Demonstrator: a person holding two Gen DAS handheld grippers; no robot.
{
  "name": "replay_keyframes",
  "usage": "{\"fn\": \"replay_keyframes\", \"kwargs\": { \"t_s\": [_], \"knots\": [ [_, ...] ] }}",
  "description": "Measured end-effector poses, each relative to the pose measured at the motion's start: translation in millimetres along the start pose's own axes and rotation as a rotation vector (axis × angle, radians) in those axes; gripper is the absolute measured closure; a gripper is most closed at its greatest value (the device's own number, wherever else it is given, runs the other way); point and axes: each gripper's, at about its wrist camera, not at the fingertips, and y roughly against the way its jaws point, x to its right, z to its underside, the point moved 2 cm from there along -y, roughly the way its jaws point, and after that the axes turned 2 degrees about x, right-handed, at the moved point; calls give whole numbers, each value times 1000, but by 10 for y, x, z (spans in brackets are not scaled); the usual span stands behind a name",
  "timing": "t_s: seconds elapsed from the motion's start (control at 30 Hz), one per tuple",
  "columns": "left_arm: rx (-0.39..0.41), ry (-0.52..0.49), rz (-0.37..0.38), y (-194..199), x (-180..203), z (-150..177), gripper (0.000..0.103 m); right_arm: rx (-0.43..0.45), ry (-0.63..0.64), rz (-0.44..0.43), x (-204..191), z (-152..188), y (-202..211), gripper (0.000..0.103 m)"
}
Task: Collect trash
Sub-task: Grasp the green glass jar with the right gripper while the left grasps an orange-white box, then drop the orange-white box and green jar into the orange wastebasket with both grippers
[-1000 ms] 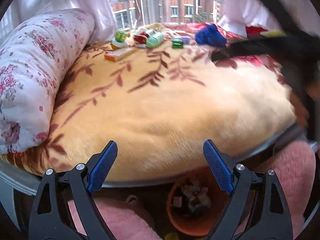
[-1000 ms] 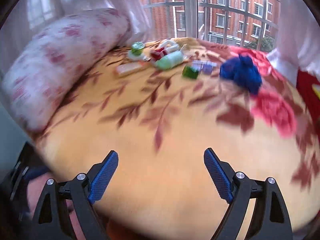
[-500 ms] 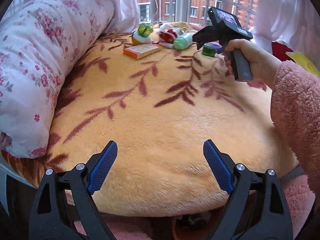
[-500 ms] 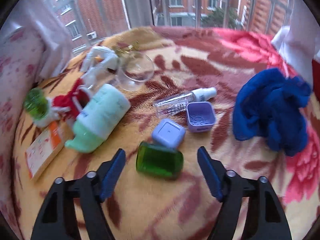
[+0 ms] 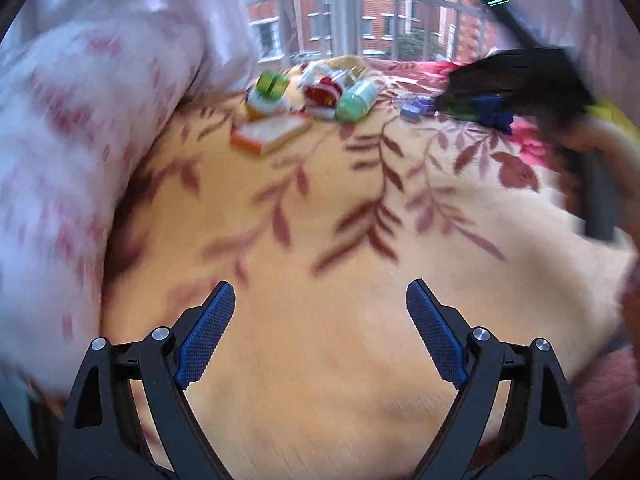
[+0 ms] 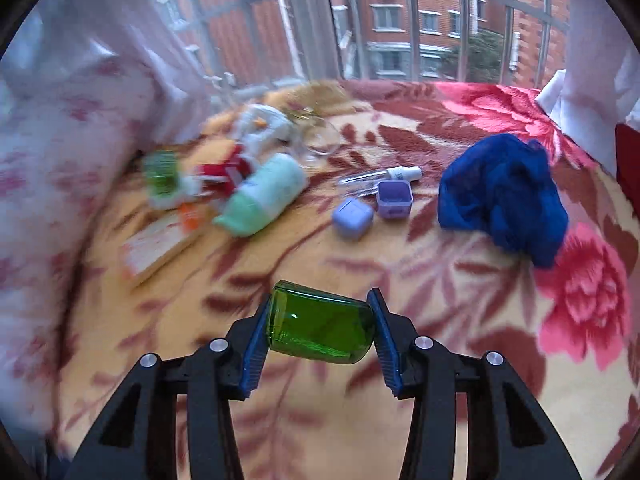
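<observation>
My right gripper is closing on a green see-through box; its blue pads press on both ends, and the box hangs tilted just above the yellow leaf-patterned blanket. Behind it lies a blurred litter pile: a mint bottle, an orange-and-white carton, red wrapping, a green-topped pot, a clear bowl. My left gripper hovers open over bare blanket, far short of the same pile. A hand carries the right tool at the left view's right edge.
Two lilac cases, a small clear spray vial and a crumpled blue cloth lie right of the pile. A long floral pillow lines the left side. White curtains and a window stand behind the bed.
My right gripper reached the pile, closed around the green box and has pulled it back toward the bed's middle. The left gripper drifted across the blanket, still open; the bin below has left its view.
</observation>
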Motion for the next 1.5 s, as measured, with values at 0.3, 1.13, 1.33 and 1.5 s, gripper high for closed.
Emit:
{"fn": "replay_keyframes", "kwargs": {
  "t_s": [0.3,1.13,1.33,1.5],
  "knots": [
    [-125,-185,13,-1242,-390,-1200,17,133,68,-154,-8,542,763,56],
    [-352,-74,128,-2037,-682,-1519,32,117,62,-266,-139,757,790,56],
    [-193,-19,205,-658,-463,-1035,32,144,127,-266,-248,995,1281,56],
    [-138,-65,289,267,-80,-329,31,94,203,-249,-319,1497,1665,56]
  ]
}}
